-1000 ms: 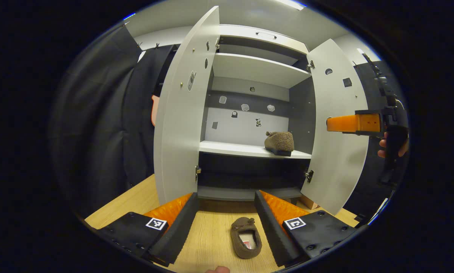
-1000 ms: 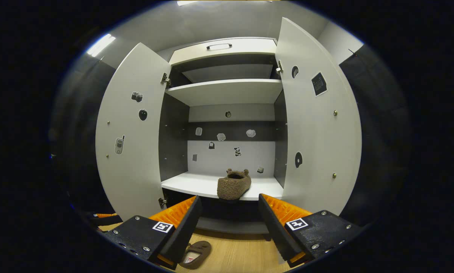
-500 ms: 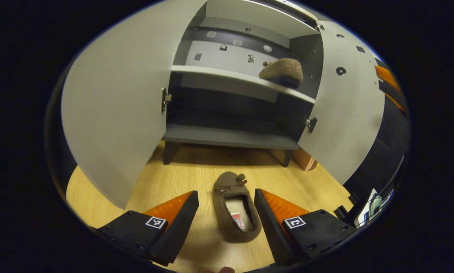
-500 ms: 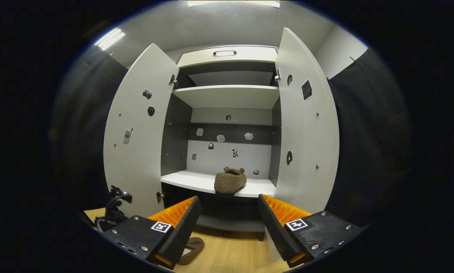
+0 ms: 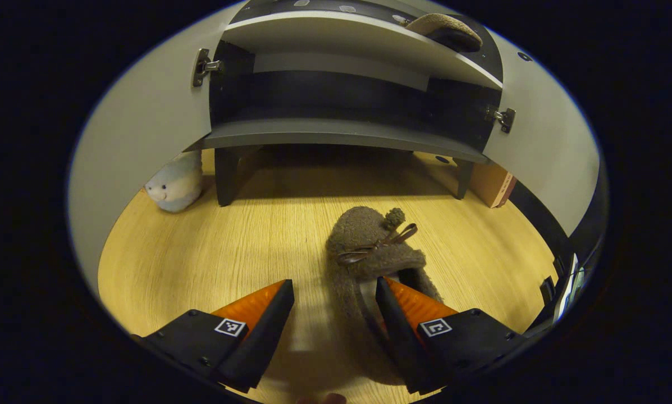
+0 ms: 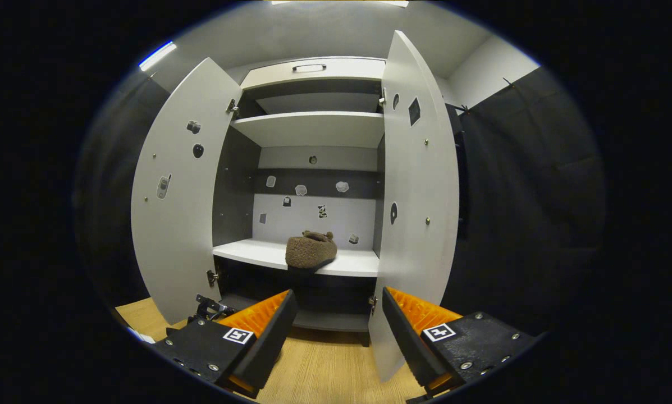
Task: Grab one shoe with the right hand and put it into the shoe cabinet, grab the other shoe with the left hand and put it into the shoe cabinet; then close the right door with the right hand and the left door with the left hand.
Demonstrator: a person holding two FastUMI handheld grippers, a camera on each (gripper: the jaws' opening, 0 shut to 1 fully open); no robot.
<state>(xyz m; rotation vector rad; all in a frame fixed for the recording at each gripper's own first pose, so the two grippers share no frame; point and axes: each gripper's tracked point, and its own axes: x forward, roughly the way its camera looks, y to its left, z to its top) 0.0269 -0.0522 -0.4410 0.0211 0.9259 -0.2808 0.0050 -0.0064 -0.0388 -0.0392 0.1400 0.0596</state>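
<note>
Jaws of our left gripper (image 5: 334, 292) stand released, low over the wooden floor (image 5: 246, 235); one finger sits inside the brown slipper (image 5: 369, 247) lying there. Farther right, our right gripper (image 6: 336, 300) hangs released before the open shoe cabinet (image 6: 313, 129), where the second slipper (image 6: 310, 251) rests on the white shelf (image 6: 246, 252).

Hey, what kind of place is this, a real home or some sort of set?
Likely a staged booth, not a lived-in home: black cloth hangs beside a shoe cabinet that stands open, holding one slipper. The other slipper lies on the wood floor.
</note>
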